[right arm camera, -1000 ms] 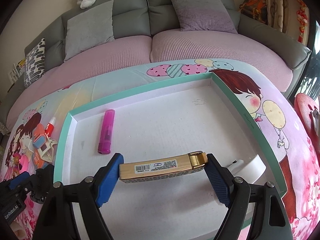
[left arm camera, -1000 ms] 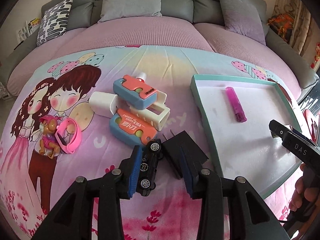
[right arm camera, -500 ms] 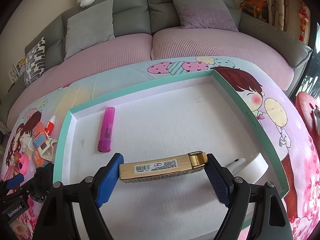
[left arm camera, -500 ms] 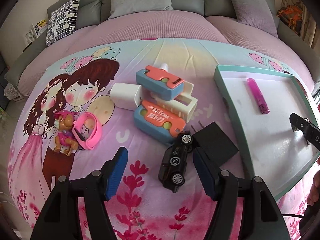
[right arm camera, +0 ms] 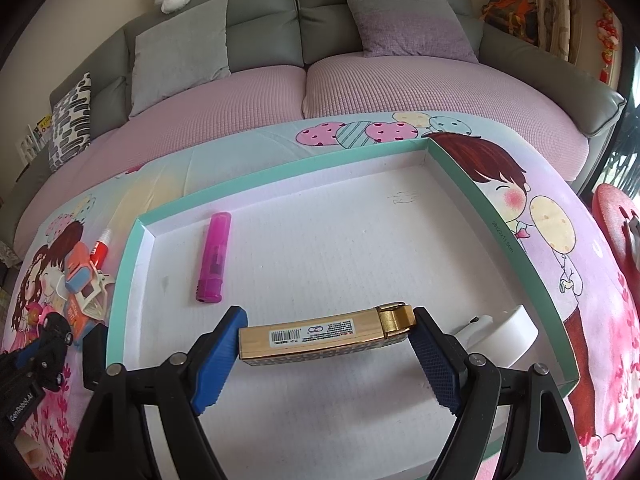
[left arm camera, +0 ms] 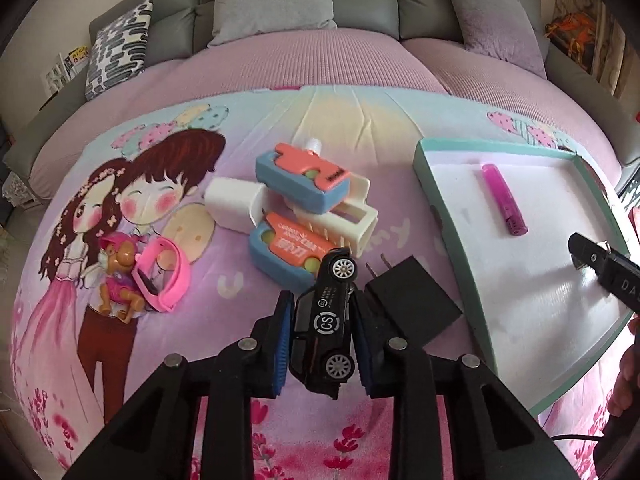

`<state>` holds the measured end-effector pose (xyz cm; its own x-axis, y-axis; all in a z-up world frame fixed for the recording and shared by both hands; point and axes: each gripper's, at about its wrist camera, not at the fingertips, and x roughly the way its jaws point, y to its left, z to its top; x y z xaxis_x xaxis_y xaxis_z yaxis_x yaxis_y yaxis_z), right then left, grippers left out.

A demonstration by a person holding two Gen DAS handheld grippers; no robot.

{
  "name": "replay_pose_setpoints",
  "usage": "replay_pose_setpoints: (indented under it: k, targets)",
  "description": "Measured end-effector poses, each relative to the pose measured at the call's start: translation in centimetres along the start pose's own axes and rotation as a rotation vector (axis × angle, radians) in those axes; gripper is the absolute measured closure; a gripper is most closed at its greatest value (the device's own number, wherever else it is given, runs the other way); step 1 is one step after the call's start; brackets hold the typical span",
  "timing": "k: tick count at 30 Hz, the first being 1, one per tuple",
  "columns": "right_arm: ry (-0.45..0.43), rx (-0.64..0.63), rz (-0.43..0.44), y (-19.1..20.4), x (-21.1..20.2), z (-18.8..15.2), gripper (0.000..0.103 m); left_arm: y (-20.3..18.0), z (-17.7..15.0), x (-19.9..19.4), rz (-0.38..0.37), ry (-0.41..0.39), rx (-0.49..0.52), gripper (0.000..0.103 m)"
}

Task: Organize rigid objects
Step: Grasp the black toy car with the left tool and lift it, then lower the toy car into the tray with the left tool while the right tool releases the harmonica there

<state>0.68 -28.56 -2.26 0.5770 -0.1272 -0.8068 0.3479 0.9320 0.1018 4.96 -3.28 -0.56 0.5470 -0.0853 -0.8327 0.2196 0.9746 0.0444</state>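
In the left wrist view my left gripper (left arm camera: 320, 322) is closing its jaws, and both blue pads press the sides of a black toy car (left arm camera: 326, 320) tilted nose-up on the printed sheet. A black charger plug (left arm camera: 412, 300) lies just right of it. In the right wrist view my right gripper (right arm camera: 326, 338) is shut end to end on a gold box (right arm camera: 316, 334) with a barcode label, low over the floor of the teal-rimmed white tray (right arm camera: 280, 170). A pink lighter (right arm camera: 214, 256) lies inside the tray at the left.
Beyond the car lie two blue-and-orange cases (left arm camera: 304, 188), a cream holder (left arm camera: 348, 220) and a white adapter (left arm camera: 232, 204). A pink wristband (left arm camera: 168, 276) and a puppy figure (left arm camera: 120, 276) sit left. A white round object (right arm camera: 508, 334) rests in the tray's right corner. A sofa is behind.
The left gripper opened wide, took the toy car between its jaws, then closed onto it. The right gripper and gold box have not moved.
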Motion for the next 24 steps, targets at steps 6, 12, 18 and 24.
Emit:
replay_pose_setpoints:
  k: [6, 12, 18, 24]
  targets:
    - [-0.004, 0.004, 0.001, -0.1, -0.1, 0.1, 0.019, -2.9, 1.4, -3.6, -0.112, -0.133, 0.043, 0.075]
    - [-0.003, 0.009, 0.001, -0.3, -0.2, 0.1, 0.019, -8.4, 1.1, -2.8, -0.199, -0.120, 0.183, 0.074]
    - [-0.002, 0.014, 0.004, -0.4, -0.2, 0.1, 0.019, -10.7, 0.6, -2.1, -0.218, -0.089, 0.229, 0.074]
    - [0.000, 0.013, 0.001, -0.5, -0.2, 0.1, 0.018, -10.1, 0.5, -1.9, -0.211, -0.082, 0.206, 0.060]
